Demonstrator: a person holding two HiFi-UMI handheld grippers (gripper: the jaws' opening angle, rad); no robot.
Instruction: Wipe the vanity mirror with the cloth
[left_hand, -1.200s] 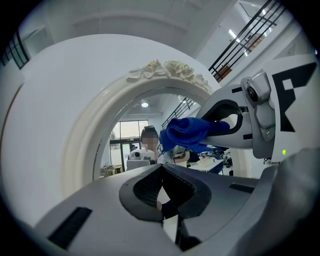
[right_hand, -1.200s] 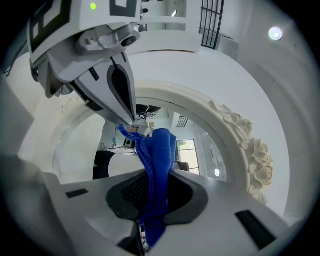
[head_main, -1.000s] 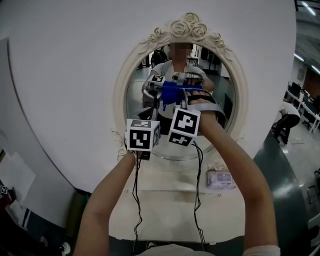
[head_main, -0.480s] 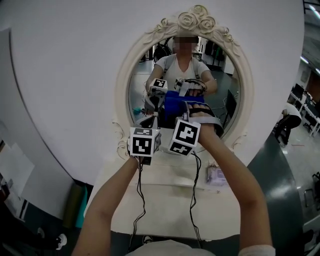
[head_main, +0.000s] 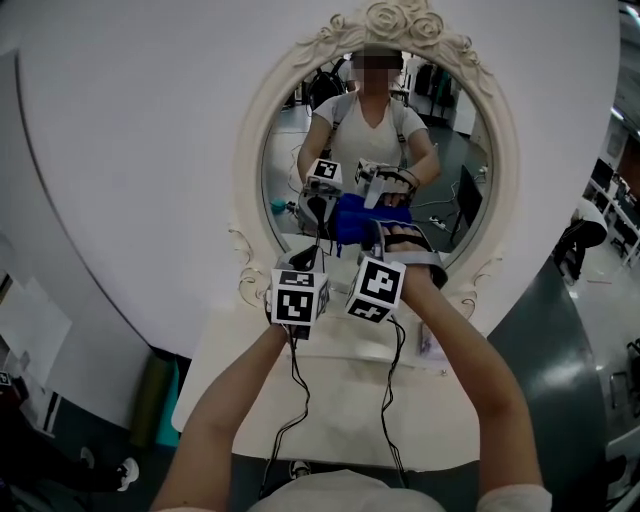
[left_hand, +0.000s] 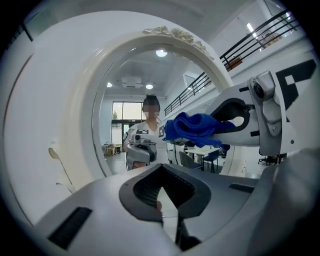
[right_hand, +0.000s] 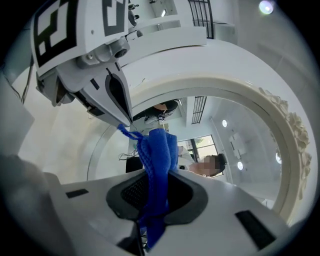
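Mirror (head_main: 288, 170) ahead; right tongs (right_hand: 155, 200) clamp cloth (right_hand: 159, 150).

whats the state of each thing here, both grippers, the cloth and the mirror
left gripper: shut, nothing between its jaws
right gripper: shut on the cloth
cloth: bunched up, held at the lower part of the mirror's glass
mirror: upright, cloth in front of its lower glass

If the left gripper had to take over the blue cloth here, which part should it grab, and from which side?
Likely the bunched wad of the blue cloth bulging past the jaws of the right gripper, toward the mirror. Come in from the left, where the left gripper sits: that wad is free and thick, the rest is pinched.
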